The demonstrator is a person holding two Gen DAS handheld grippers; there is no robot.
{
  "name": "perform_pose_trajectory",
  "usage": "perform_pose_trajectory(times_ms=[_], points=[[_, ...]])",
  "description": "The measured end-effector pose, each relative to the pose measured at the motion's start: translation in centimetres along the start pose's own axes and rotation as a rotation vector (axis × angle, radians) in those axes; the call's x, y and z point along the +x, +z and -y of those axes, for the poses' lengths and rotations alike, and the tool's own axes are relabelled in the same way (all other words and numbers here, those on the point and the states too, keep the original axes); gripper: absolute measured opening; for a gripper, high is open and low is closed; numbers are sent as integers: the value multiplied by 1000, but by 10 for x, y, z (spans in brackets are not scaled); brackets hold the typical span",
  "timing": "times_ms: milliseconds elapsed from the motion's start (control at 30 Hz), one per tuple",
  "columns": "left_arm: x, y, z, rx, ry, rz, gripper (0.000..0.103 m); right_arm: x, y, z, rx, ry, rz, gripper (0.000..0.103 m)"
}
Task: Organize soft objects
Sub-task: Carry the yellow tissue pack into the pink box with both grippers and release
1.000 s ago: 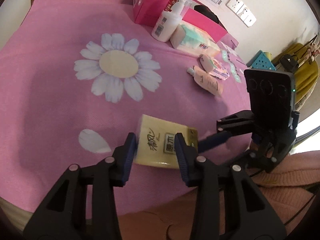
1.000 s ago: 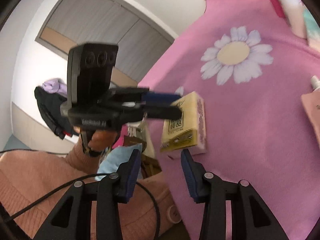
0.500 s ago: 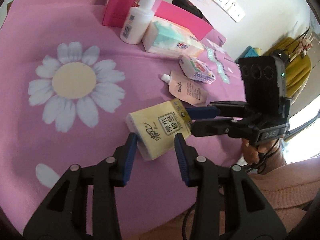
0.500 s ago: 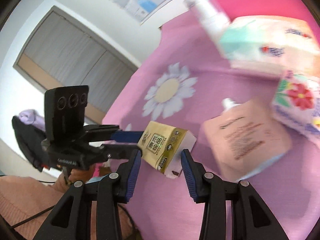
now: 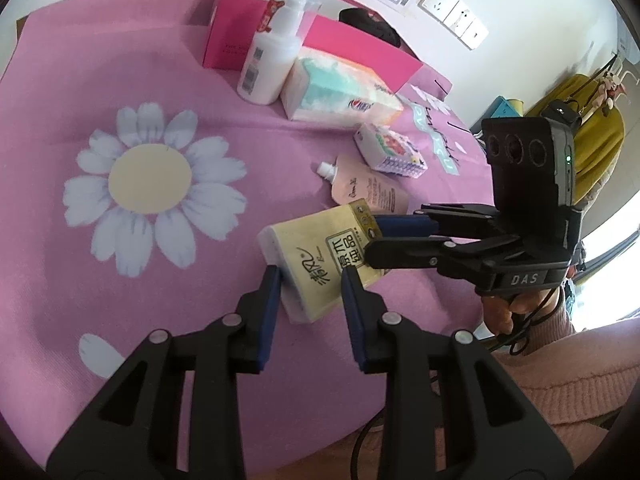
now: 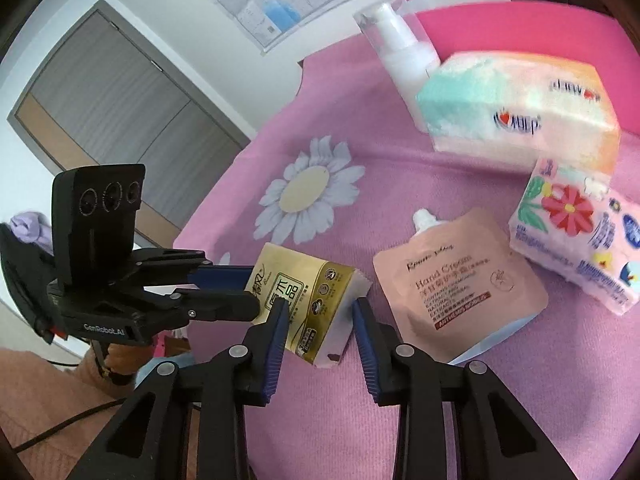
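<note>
Yellow tissue pack (image 5: pixel 320 258) held above the desk (image 5: pixel 120 280), near the pouch (image 6: pixel 456 286). Left gripper (image 5: pixel 310 280) and right gripper (image 6: pixel 320 312) fingers closing on opposite ends, likely sharing the soft load to steady it.

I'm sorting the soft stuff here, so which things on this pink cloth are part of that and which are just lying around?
Belongs to the job:
yellow tissue pack, between both closing grippers
large tissue pack
floral tissue pack
hand cream pouch

Probably just lying about:
white pump bottle
pink box
</note>
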State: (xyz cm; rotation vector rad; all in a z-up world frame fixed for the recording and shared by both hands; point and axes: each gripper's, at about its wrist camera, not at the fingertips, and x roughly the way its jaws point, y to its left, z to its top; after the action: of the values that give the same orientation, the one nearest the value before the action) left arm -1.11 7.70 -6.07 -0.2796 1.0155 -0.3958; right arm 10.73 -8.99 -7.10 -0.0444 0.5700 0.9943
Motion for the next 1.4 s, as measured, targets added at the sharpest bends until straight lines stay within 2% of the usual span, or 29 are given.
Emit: perform_pose_trajectory(times_ms=[767, 967, 1400], points=[[-18, 53, 37, 129, 1, 121, 33, -73, 31, -11, -82, -62, 184, 33], [-23, 74, 50, 168, 4, 161, 33, -93, 41, -9, -87, -82, 234, 33], [-38, 129, 68, 240, 60, 250, 33, -121, 74, -8, -129, -112, 339, 33]])
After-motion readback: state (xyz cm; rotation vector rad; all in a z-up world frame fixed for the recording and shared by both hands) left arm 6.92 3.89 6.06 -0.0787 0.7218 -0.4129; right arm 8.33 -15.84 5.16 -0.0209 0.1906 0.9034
